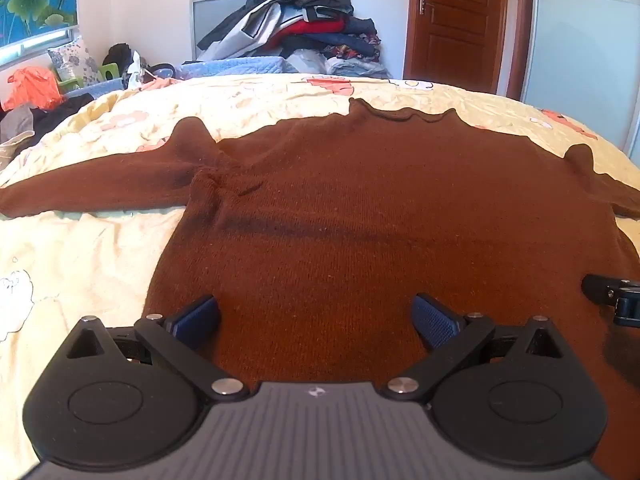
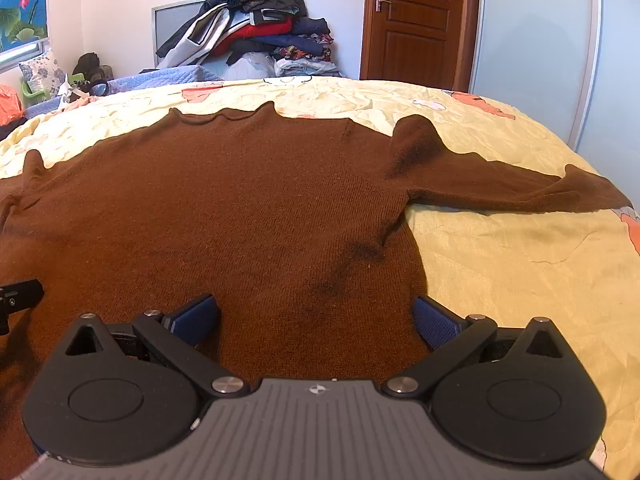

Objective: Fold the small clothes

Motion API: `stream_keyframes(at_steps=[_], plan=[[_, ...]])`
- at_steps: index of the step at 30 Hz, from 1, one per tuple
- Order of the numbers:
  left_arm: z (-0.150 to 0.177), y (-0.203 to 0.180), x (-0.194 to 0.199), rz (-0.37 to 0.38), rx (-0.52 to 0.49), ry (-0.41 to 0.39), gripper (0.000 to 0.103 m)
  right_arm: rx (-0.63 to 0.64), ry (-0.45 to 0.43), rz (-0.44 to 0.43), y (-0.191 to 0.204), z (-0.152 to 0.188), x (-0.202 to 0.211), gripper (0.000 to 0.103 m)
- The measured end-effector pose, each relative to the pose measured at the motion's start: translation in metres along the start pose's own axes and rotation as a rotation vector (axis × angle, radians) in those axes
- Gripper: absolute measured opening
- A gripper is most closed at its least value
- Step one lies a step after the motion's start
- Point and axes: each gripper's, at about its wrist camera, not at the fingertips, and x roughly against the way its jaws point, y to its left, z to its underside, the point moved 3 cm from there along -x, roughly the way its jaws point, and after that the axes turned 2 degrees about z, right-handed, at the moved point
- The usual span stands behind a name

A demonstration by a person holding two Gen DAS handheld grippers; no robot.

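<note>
Brown knit fills most of what I see: a small sweater (image 1: 360, 208) lies spread flat, front or back up I cannot say, on my bed's pale yellow cover (image 1: 80, 248) printed with pink and white flowers. Its neck points away from me, toward the far edge of the bed, and its hem lies nearest my hands. Both sleeves stretch out sideways; the one on my left (image 1: 92, 188) runs almost straight out across the cover, and the one on my right (image 2: 520, 188) does the same, its cuff near the bed's rounded edge. Each shoulder has a little peak of knit standing up.

My left gripper (image 1: 316, 320) hangs low over the lower left part of the sweater, tilted downward, its blue-padded fingers (image 1: 198, 318) spread wide with nothing between them but the knit below. My right gripper (image 2: 316, 320) sits the same way over the lower right part, jaws wide apart, empty; its right finger (image 2: 436, 322) lies just about over the sweater's side edge, where brown meets yellow. Whether either set of pads actually touches the wool I can't quite tell from this angle. Each camera catches a black bit of the other gripper at the frame's side.

Beyond the bed, a heap of clothes (image 1: 304, 12) is piled against the white wall, beside a brown wooden door (image 1: 456, 20).
</note>
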Motion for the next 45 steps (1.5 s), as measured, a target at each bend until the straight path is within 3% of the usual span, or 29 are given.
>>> stream_keyframes(at_steps=[45], plan=[[0.0002,-0.0016,0.0006,0.002,0.011,0.003,0.103,0.002,0.000,0.000,0.0005,-0.0004,-0.0017,0.103]])
